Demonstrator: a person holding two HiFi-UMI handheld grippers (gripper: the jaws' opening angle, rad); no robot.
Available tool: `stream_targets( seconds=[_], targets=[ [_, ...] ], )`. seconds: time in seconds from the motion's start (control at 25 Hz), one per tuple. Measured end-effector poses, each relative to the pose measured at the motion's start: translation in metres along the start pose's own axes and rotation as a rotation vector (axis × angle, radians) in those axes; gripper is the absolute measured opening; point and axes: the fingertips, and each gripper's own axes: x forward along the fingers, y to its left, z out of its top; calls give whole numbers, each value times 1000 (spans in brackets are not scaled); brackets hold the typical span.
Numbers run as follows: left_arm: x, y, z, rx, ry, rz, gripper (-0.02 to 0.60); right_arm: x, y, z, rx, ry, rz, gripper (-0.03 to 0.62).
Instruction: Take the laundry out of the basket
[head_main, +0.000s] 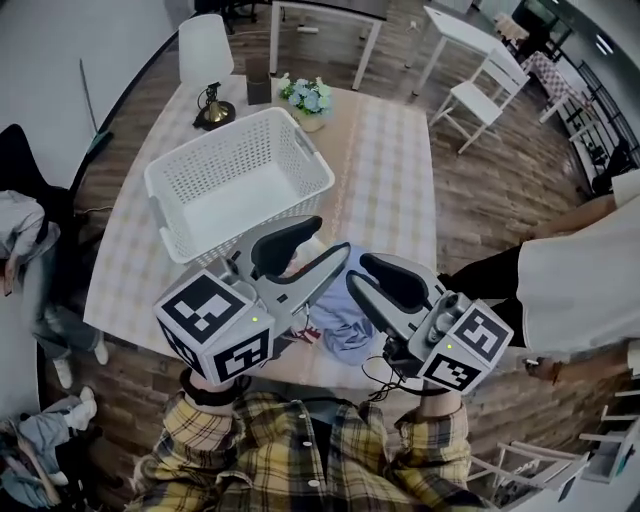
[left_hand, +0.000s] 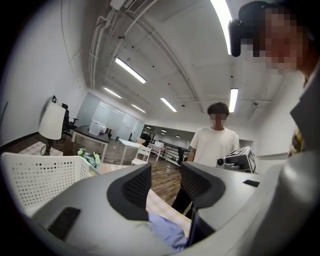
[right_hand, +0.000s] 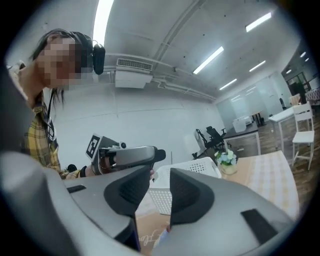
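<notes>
Two handheld grippers hover level above the near edge of the counter (head_main: 385, 170), with the white basket (head_main: 225, 130) beyond them looking empty inside. The laundry (head_main: 338, 328), a crumpled pale-blue garment, lies on the counter's near edge below and between the two tools, outside the basket. The left gripper (head_main: 335, 236) has its fingers moderately apart with nothing between the pads. The right gripper (head_main: 358, 270) shows a narrower gap and also holds nothing.

The garment looks light, soft and limp, so it is likely to sag and trail rather than keep its shape. It is not fragile. A raised fold or a hem looks like the best hold, and two pinches set well apart should lift it clear.

Only the head view shows the basket's bare floor and where the cloth lies. The left gripper view catches a patch of blue cloth low beneath its pads and a bystander in a white shirt (left_hand: 215, 145) past the counter. The right gripper view shows the left gripper side-on in front of the basket, with a pot of flowers (right_hand: 227, 159) behind it.
</notes>
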Motion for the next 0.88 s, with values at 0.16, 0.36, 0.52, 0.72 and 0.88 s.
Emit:
stream_targets(
  seconds=[0.16,0.36,0.52,0.72,0.88],
  targets=[
    [-12,-6,23,24,-55,8,157,8,13,24,-41,-42,13,79],
    [-25,-3,32,58,-78,37,53,22,20,39,-65,-72,-4,8],
    [-24,-1,27,55,-67,40,9,24,22,40,-65,-72,-7,8],
    [-22,3,19,47,-53,34,9,30,22,36,-74,-53,-11,8],
    [-18,-3,19,53,-44,30,9,27,21,36,-67,-40,-22,6]
  ],
)
